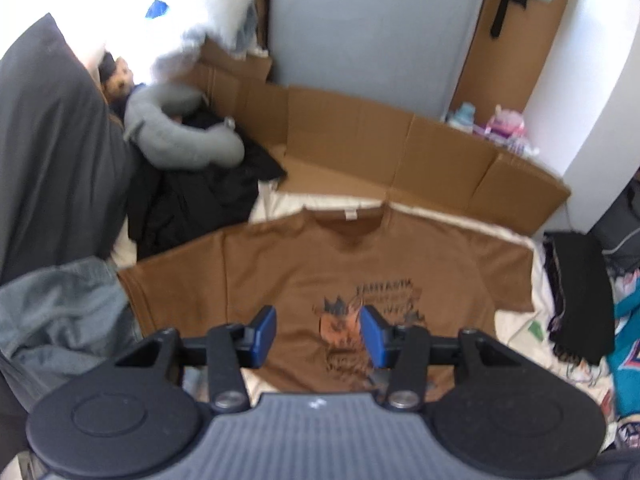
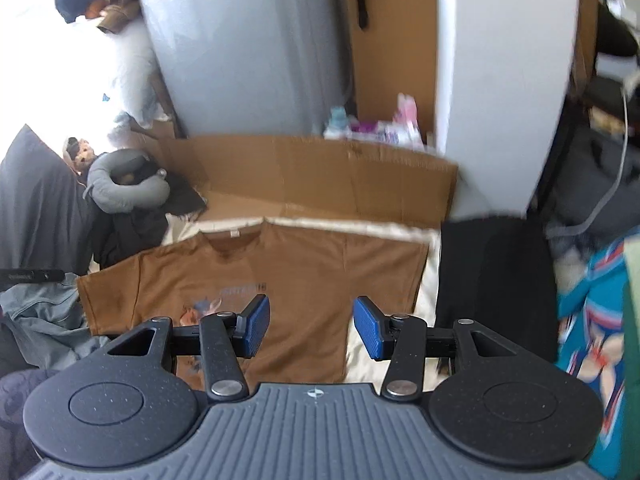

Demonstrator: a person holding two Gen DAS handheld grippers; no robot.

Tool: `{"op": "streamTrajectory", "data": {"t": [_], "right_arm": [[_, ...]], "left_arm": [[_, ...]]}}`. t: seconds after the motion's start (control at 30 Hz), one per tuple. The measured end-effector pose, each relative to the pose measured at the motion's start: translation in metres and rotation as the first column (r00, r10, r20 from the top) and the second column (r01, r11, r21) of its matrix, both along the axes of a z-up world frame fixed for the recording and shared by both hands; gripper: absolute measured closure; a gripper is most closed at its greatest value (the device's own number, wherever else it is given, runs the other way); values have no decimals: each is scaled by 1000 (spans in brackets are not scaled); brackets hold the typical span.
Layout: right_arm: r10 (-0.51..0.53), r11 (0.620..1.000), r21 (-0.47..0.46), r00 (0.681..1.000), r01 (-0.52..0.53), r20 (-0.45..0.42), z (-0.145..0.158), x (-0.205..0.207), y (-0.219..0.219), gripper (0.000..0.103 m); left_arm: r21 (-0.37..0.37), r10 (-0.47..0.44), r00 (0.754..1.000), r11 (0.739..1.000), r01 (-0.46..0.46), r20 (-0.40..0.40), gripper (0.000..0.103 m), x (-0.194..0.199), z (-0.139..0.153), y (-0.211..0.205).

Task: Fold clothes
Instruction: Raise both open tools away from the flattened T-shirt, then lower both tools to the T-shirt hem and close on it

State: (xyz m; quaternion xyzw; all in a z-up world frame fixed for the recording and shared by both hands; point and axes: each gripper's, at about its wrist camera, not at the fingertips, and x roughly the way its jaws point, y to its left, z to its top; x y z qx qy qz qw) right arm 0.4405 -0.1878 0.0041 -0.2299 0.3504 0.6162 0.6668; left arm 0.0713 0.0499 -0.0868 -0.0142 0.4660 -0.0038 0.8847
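**Brown T-shirt lying flat, clutter crowding in on three sides**

A brown T-shirt is lying spread out, print side up, on a cream sheet, collar pointing toward a folded cardboard sheet that is standing along the far edge. Both grippers are hanging above it. The left gripper is sitting over the chest print with its blue pads parted to a middling gap and nothing between them. The right gripper is hovering over the shirt's lower right side, jaws likewise half apart and gripping nothing.

Around the shirt things are pressing close. A heap of black clothing is sitting against the left shoulder, with a grey neck pillow resting on top of it. Grey-blue denim is bunching up beside the left sleeve. On the right, a dark garment is lying alongside the sleeve, and a teal patterned cloth is spreading just beyond it. A tall grey panel is standing behind the cardboard.
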Motion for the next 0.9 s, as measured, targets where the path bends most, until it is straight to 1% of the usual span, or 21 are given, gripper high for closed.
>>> {"op": "streamTrajectory", "data": {"t": [0.07,0.23,0.37,0.43,0.47,0.53,0.6,0.67,0.77,0.8,0.83,0.9], "right_arm": [[-1,1000,2,1000,1,-11,-10,0,-8,49],[-16,1000,2,1000,16,-14,-37,-1,-25,49],[-66,998,-29,997,64,-44,-70,4,-36,48],[-89,995,-60,994,85,-67,-92,6,-41,48],[-101,992,-79,992,95,-77,-103,6,-43,48],[-145,983,-129,983,129,-117,-125,10,-47,48],[-184,972,-173,973,159,-139,-144,11,-51,48],[-196,968,-189,969,166,-151,-159,8,-55,48],[-217,957,-229,962,176,-165,-182,7,-55,48],[-223,952,-250,961,180,-160,-191,8,-54,48],[-230,945,-270,962,184,-151,-200,8,-52,48],[-235,935,-301,963,186,-134,-216,8,-48,48]], "left_arm": [[6,9,1000,1000,-9,-17,53,-3,-13,-1],[-13,41,997,999,-42,-69,53,-10,-45,3],[3,55,992,998,-55,-116,53,-18,-73,3],[14,60,988,998,-59,-144,53,-22,-87,2],[7,60,986,998,-59,-153,53,-25,-94,3],[0,60,983,998,-61,-172,53,-29,-108,3],[0,62,979,998,-63,-192,53,-35,-124,3],[-8,68,974,997,-71,-215,53,-38,-139,2],[-37,69,969,996,-80,-237,53,-43,-160,0],[-40,72,968,996,-84,-242,54,-44,-167,0],[-46,77,965,995,-91,-249,56,-45,-176,-1],[-64,91,959,992,-112,-268,57,-45,-193,-2]]}}
